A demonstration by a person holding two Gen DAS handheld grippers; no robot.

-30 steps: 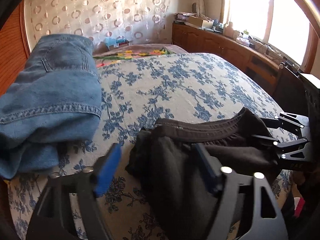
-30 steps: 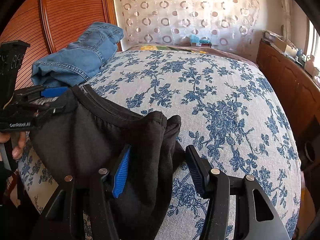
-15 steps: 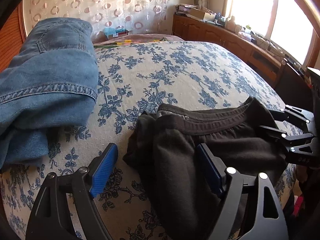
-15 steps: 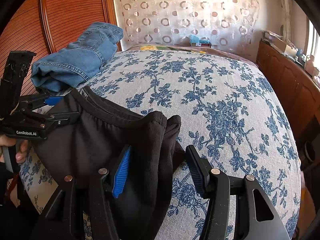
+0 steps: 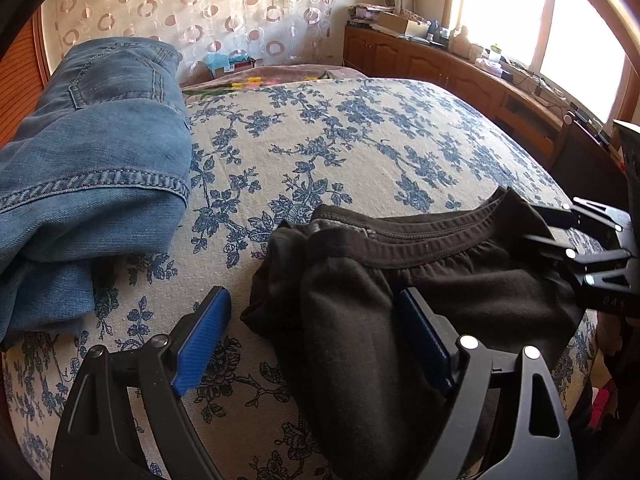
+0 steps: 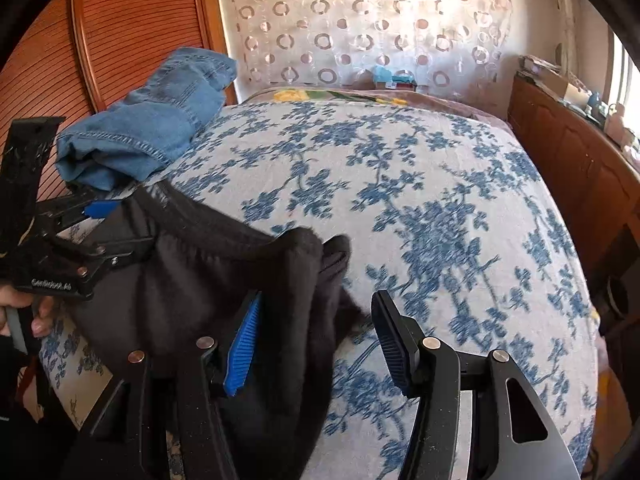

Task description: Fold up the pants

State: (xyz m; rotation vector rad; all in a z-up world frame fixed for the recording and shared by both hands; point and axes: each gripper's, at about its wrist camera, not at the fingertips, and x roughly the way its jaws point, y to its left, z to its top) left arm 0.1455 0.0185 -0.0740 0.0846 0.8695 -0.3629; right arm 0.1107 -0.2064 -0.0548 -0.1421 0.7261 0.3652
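Black pants (image 5: 400, 280) lie at the near edge of the bed, waistband towards the bed's middle, the rest hanging over the edge; they also show in the right wrist view (image 6: 224, 280). My left gripper (image 5: 316, 336) is open, its jaws straddling the waistband's left end. My right gripper (image 6: 316, 336) is open, its jaws straddling the waistband's right end. The right gripper appears at the right edge of the left wrist view (image 5: 592, 256); the left gripper appears at the left of the right wrist view (image 6: 76, 248).
The bed (image 5: 340, 152) has a blue floral cover. Folded blue jeans (image 5: 92, 160) lie on its left side, also in the right wrist view (image 6: 152, 128). A wooden sideboard (image 5: 460, 68) with clutter runs along the right under a window. A wooden slatted door (image 6: 120, 32) stands left.
My left gripper has moved forward and lower over the bed, towards the jeans. My right gripper has shifted slightly; its view is blurred. Both stay open around the waistband.
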